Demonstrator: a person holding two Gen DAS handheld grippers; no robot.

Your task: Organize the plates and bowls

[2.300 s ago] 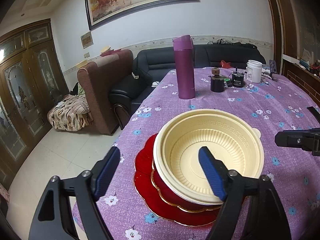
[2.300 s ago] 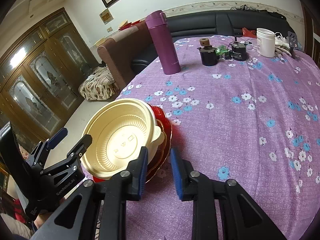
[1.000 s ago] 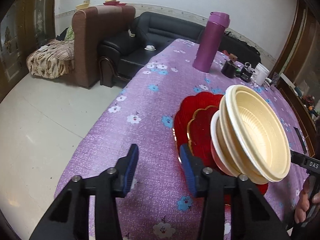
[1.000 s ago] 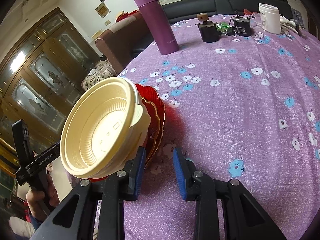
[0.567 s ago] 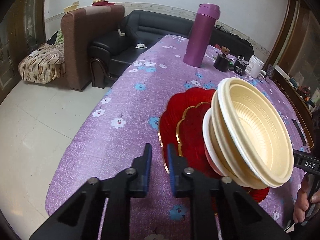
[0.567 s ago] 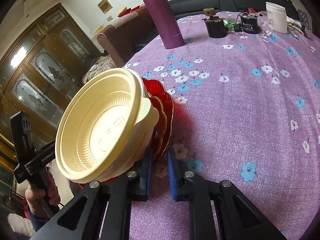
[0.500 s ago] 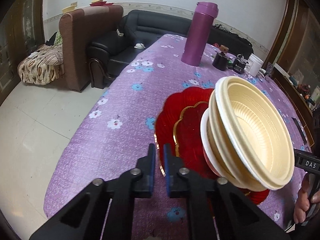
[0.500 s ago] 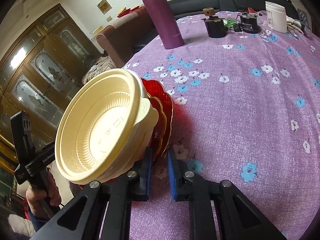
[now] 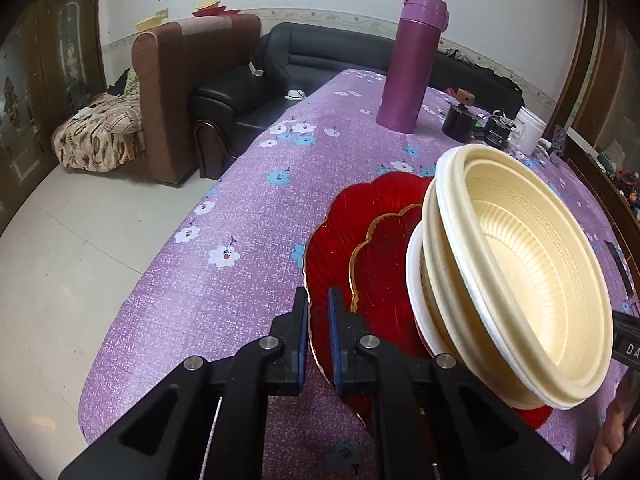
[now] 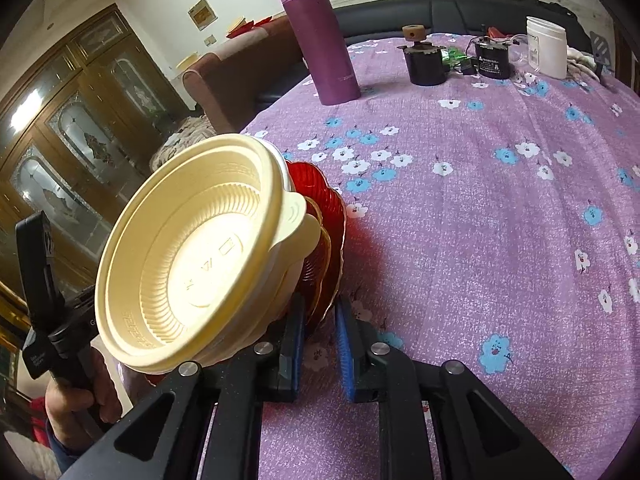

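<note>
A stack sits between both grippers: a large red plate [image 9: 340, 224], a smaller gold-rimmed red plate [image 9: 380, 264] on it, and nested cream bowls [image 9: 528, 276] on top. My left gripper [image 9: 318, 332] is shut on the large red plate's left rim. My right gripper [image 10: 318, 336] is shut on the red plates' [image 10: 324, 216] opposite rim, with the cream bowls [image 10: 200, 260] to its left. The stack looks tilted in both views, over the purple flowered tablecloth [image 10: 480, 220].
A purple thermos [image 9: 414, 68] stands farther back on the table, also in the right wrist view [image 10: 320, 36]. Behind it are a dark jar [image 10: 424, 62], a black gadget [image 10: 492, 60] and a white tub [image 10: 546, 46]. The table's left edge [image 9: 168, 248] drops to the floor; sofas stand beyond.
Both grippers have closed fully onto opposite rims of the red plates. The stack appears slightly more raised and tilted than half a second ago.
</note>
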